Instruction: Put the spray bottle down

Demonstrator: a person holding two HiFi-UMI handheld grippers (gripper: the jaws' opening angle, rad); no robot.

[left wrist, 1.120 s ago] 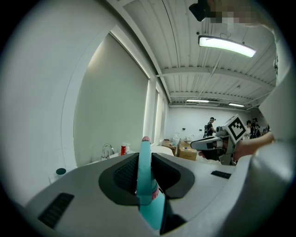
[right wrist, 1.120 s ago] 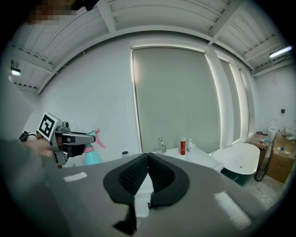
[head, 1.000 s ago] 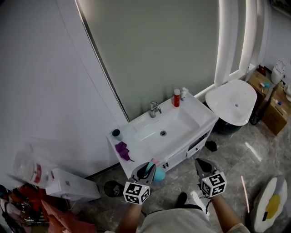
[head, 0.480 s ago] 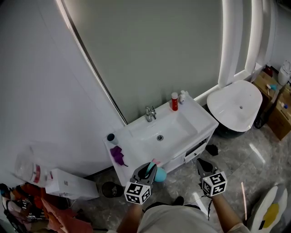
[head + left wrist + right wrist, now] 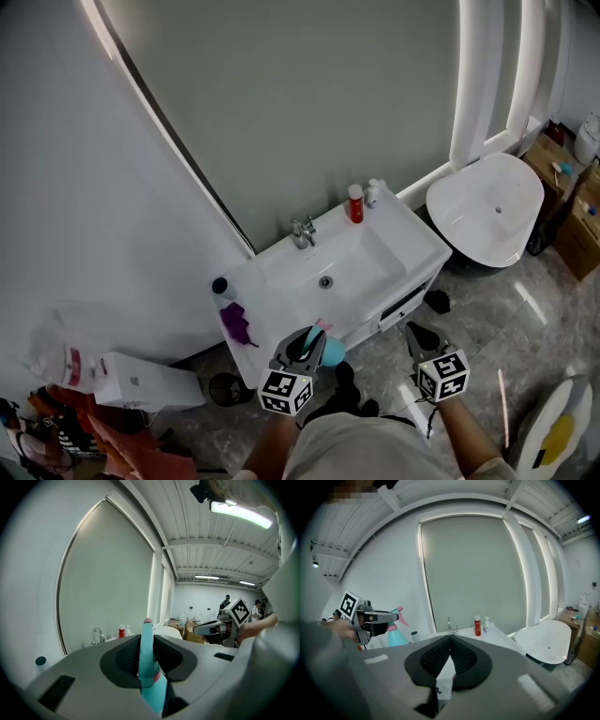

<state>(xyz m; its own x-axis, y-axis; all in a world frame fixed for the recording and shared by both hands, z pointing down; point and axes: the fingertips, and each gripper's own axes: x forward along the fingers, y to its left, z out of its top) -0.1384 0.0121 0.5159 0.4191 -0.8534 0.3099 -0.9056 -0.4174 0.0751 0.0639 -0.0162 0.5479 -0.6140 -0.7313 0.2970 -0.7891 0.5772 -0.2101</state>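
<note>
Nearest me, the left gripper (image 5: 305, 349) is clamped on the head of the teal spray bottle (image 5: 328, 354), which hangs upright with its long axis vertical and its pink tip on top. The right gripper (image 5: 420, 336), jaws pressed together on nothing, floats off to the right over the floor (1 hand busy, 1 idle). Just beyond the bottle runs the near edge of the sink counter (image 5: 412, 246). The bare strip between the purple cloth (image 5: 232, 323) and the basin (image 5: 323, 267) looks the likeliest landing spot, ahead and slightly left.

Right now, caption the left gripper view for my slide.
Left gripper clamps a teal spray bottle, aimed toward the sink faucet.
</note>
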